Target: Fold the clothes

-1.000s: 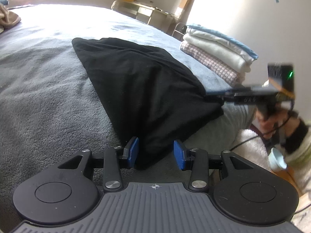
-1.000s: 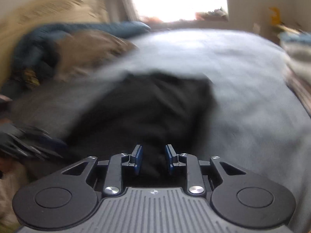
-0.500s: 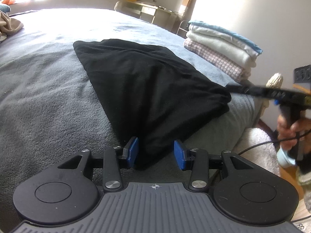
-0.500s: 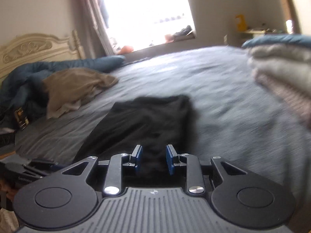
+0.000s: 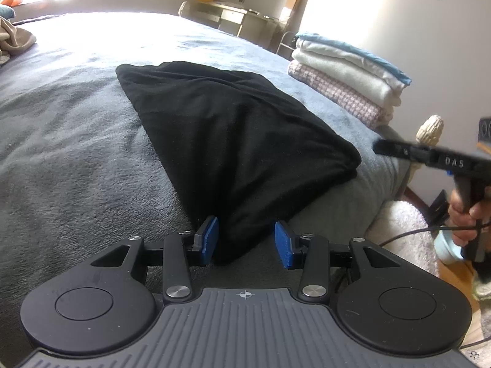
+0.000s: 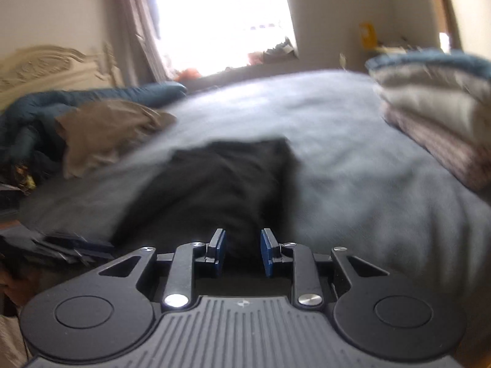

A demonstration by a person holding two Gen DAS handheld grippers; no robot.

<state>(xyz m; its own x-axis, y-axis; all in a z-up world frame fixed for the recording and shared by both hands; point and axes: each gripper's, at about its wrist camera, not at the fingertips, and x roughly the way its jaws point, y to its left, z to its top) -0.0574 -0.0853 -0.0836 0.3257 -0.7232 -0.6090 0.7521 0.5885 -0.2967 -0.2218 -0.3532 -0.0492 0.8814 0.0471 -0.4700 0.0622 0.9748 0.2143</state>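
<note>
Black garment (image 5: 233, 141) on grey blanket (image 5: 67, 141).

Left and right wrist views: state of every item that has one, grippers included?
black garment: folded, flat on the bed, near corner between the left fingers
left gripper: open around that corner, pads not pressing
right gripper: open, clear of the garment, nothing held
stack of clothes: folded, piled at the bed's edge
tan garment: crumpled, unfolded
grey blanket: spread over the bed

Blurred black garment (image 6: 227, 178) lies on the grey bed (image 6: 353, 153) beyond the parted right hand-held gripper (image 6: 242, 250).
</note>
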